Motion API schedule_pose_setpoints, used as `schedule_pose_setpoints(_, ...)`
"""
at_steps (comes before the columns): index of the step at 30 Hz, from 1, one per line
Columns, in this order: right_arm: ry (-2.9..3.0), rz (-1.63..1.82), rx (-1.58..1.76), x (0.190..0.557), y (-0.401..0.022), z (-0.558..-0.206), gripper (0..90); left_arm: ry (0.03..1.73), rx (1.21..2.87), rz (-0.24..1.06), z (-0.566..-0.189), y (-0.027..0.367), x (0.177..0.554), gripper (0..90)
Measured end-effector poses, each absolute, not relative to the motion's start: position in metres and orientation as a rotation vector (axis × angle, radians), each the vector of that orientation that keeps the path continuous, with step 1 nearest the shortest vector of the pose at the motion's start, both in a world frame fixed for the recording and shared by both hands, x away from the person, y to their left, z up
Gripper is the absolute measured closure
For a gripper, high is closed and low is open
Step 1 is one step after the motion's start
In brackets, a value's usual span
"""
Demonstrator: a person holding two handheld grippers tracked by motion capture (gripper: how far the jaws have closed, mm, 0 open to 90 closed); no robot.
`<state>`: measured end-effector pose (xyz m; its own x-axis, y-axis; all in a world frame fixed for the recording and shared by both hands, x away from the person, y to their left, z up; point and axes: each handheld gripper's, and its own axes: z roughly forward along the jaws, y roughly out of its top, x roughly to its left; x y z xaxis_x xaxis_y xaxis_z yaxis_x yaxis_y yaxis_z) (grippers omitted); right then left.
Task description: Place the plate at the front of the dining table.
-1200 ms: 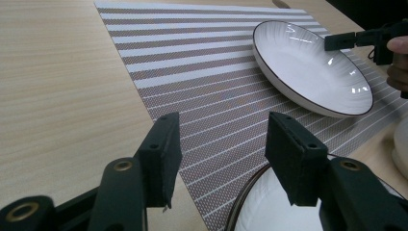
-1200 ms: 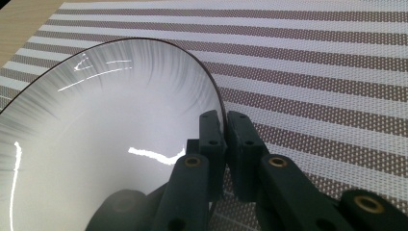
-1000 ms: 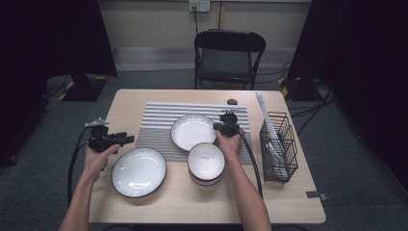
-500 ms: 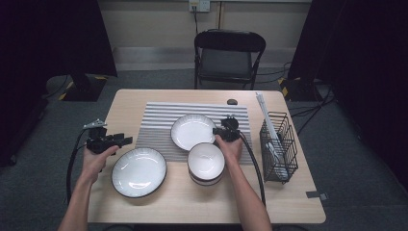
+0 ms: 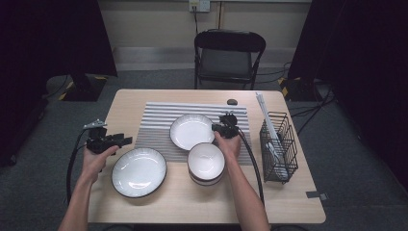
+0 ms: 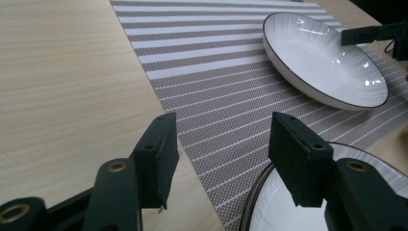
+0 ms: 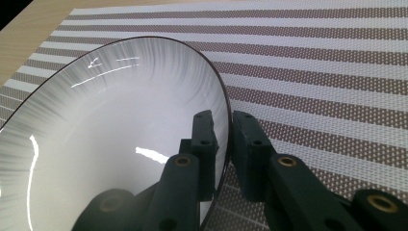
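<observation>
We hold the right gripper (image 5: 215,128) at the right rim of the far plate (image 5: 191,131), which lies on the striped mat (image 5: 159,115) near the table's centre. In the right gripper view the plate's rim (image 7: 225,120) stands between the two jaws, and those jaws have just been opening; a thin gap shows on each side, so we read the plate as released rather than clamped. We hold the left gripper (image 5: 126,140) at the left side of the table (image 5: 298,202), its jaws parted with nothing between them; in the left gripper view (image 6: 221,139) they hover just beside the near plate (image 6: 308,211) and over the mat's left edge. Free room for moving lies along the bare wood at the left edge and along the near edge; the far part of the mat is also clear. At the right edge the black wire basket (image 5: 278,144) narrows the passage. We count two plates, one stack of bowls (image 5: 206,162) just right of the near plate (image 5: 139,172), one mat, one basket and two grippers. A folding chair (image 5: 228,54) stands beyond the far edge.
</observation>
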<state>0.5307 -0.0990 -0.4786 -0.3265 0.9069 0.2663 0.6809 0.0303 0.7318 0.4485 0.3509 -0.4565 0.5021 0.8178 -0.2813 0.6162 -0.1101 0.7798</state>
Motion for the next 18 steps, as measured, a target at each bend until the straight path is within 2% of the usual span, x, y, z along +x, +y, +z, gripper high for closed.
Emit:
schedule_pose_setpoints(6, 2.047, 1.197, 1.591, 0.525, -0.104, -0.473, 77.8, 1.221, 1.833, 0.282, -0.460, 0.353, 0.447, 39.7)
schedule_pose_setpoints(8, 2.053, 1.199, 1.577, 0.522, -0.106, -0.471, 75.8, 1.240, 1.835, 0.297, -0.461, 0.354, 0.446, 35.8)
schedule_pose_setpoints(18, 2.083, 1.221, 1.534, 0.512, -0.110, -0.463, 61.4, 1.272, 1.827, 0.348, -0.467, 0.367, 0.441, 26.5)
